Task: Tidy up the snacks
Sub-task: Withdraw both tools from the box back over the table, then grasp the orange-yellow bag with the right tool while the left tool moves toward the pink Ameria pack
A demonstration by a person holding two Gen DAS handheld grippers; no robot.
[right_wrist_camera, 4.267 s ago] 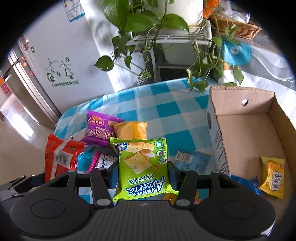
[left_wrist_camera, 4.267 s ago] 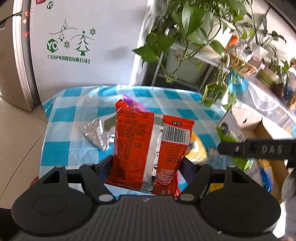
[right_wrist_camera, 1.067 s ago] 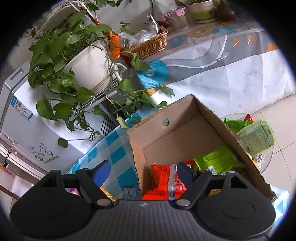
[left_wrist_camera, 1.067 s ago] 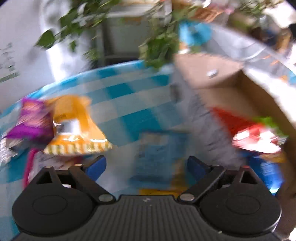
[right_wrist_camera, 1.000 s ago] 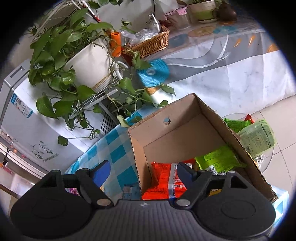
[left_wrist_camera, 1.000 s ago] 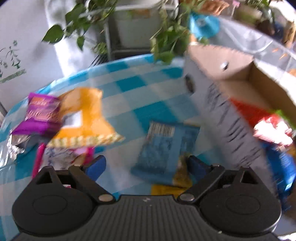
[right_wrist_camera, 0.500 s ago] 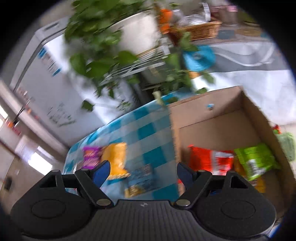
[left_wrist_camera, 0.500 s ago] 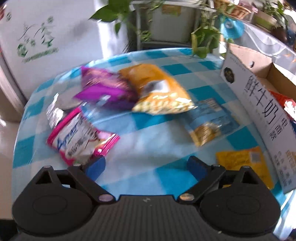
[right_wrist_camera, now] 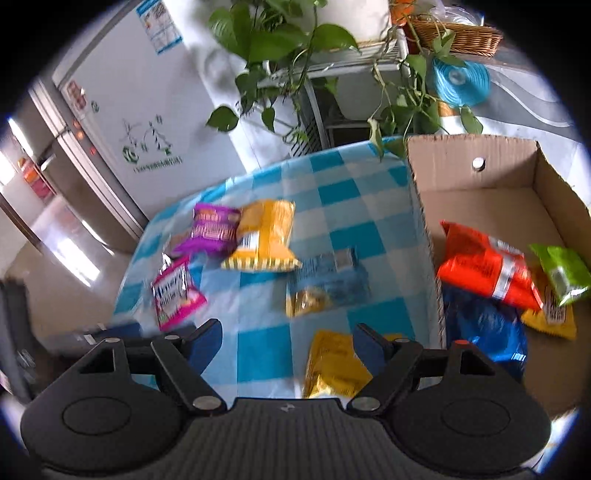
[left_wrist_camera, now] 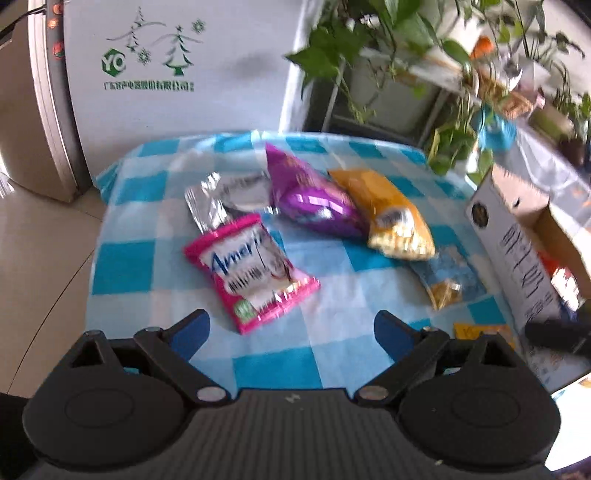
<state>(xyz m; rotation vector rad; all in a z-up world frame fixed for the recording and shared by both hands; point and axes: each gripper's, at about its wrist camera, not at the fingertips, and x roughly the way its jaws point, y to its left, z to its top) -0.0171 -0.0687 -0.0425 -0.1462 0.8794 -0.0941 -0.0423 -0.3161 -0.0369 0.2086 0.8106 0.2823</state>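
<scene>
Several snack packs lie on the blue-checked tablecloth point(left_wrist_camera: 129, 254): a pink pack point(left_wrist_camera: 251, 273), a silver pack point(left_wrist_camera: 225, 199), a purple bag point(left_wrist_camera: 314, 199), an orange bag point(left_wrist_camera: 395, 218), a blue pack point(left_wrist_camera: 443, 280) and a small yellow pack point(right_wrist_camera: 332, 365). The cardboard box point(right_wrist_camera: 476, 162) at the right holds a red bag point(right_wrist_camera: 484, 266), a green pack point(right_wrist_camera: 565, 273) and a blue bag point(right_wrist_camera: 487, 332). My left gripper point(left_wrist_camera: 291, 332) is open and empty, hovering just short of the pink pack. My right gripper point(right_wrist_camera: 288, 343) is open and empty over the cloth, its right finger beside the yellow pack.
A white fridge point(left_wrist_camera: 177, 66) stands behind the table. Potted plants point(right_wrist_camera: 280, 37) on a rack hang over the far edge, with a wicker basket point(right_wrist_camera: 454, 33) beyond. Tiled floor point(left_wrist_camera: 33, 258) lies left of the table. The other gripper's finger point(left_wrist_camera: 554, 332) shows at the right.
Both grippers have swung left, away from the box and over the loose packs on the cloth. The red and green packs that they held earlier now lie in the box.
</scene>
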